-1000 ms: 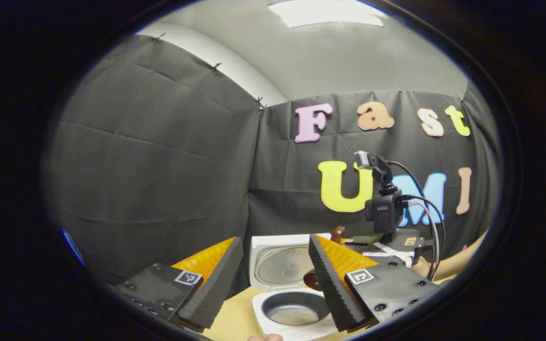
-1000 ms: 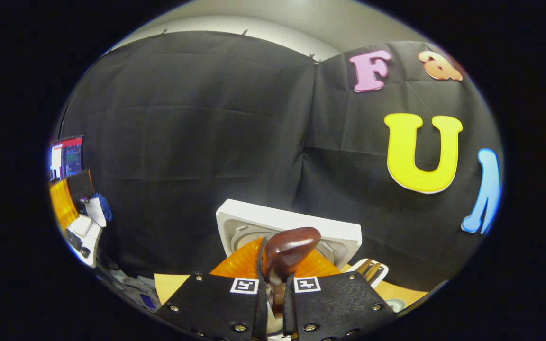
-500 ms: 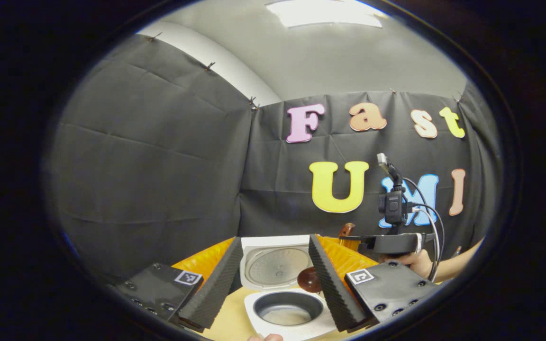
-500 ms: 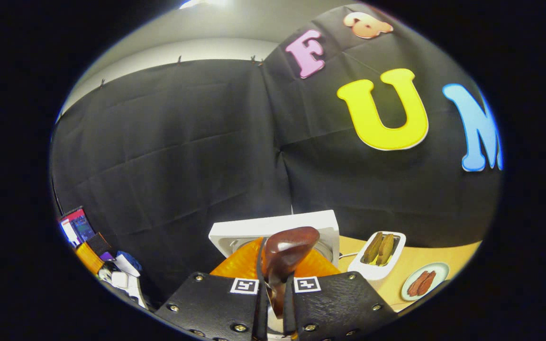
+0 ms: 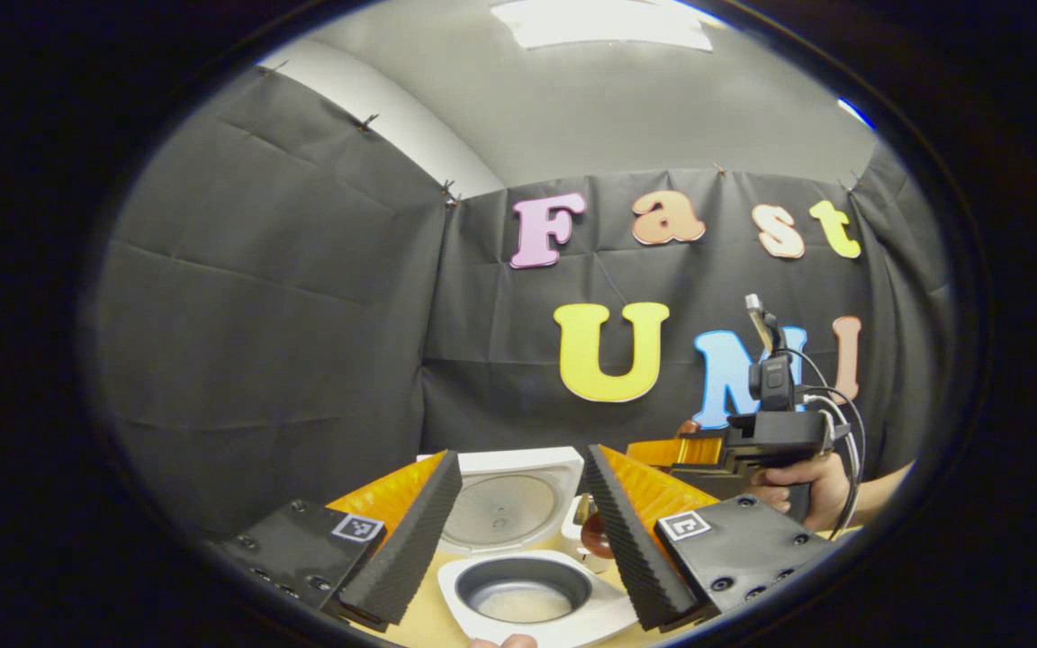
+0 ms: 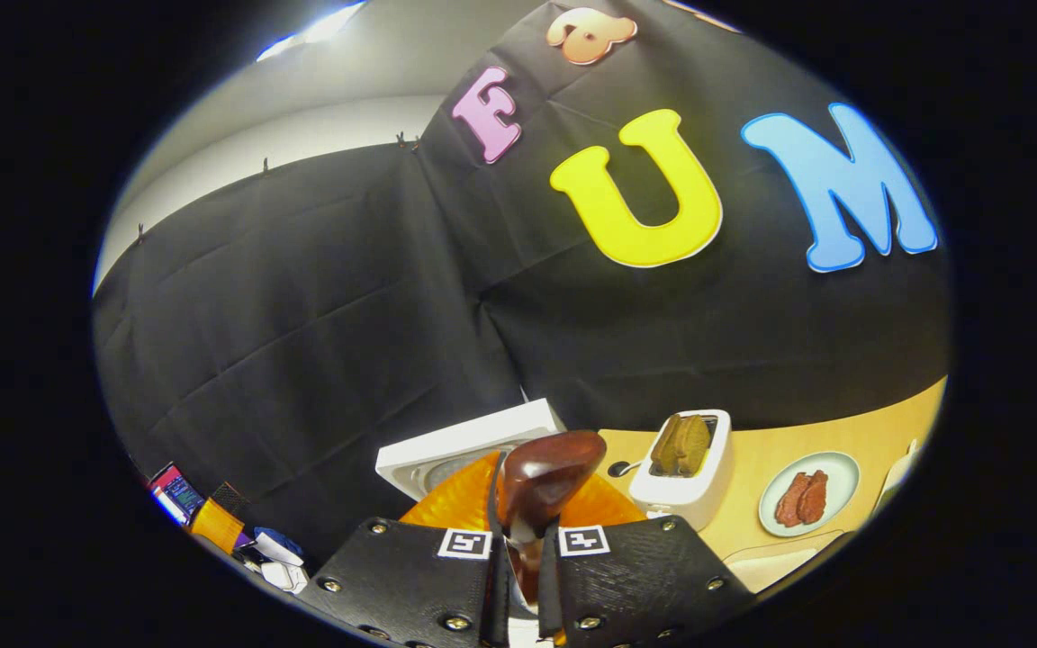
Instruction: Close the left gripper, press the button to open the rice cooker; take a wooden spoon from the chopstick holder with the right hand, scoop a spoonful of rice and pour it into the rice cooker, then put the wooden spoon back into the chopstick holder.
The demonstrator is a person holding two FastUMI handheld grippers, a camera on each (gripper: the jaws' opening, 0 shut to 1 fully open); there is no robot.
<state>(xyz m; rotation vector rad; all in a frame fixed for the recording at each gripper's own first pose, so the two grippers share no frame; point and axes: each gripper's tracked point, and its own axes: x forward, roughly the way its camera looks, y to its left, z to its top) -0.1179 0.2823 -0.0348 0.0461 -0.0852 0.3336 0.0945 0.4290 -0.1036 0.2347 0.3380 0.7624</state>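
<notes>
Rice cooker [image 5: 518,576] open on the tabletop [image 6: 780,454], lid up, white rice low in its dark inner pot. Toaster [image 6: 682,468] just beside, toast in its slot; plate [image 6: 808,493] near it with reddish-brown slices. Right gripper [image 6: 523,540] fingers pinching the wooden spoon [image 6: 541,477], handle hidden between them. Left gripper [image 5: 518,531] fingers spread above the cooker. Black cloth walls behind.

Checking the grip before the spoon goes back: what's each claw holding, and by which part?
Right claw pinches the wooden spoon by its handle, just below the bowl. Left claw is open, holding nothing.
</notes>
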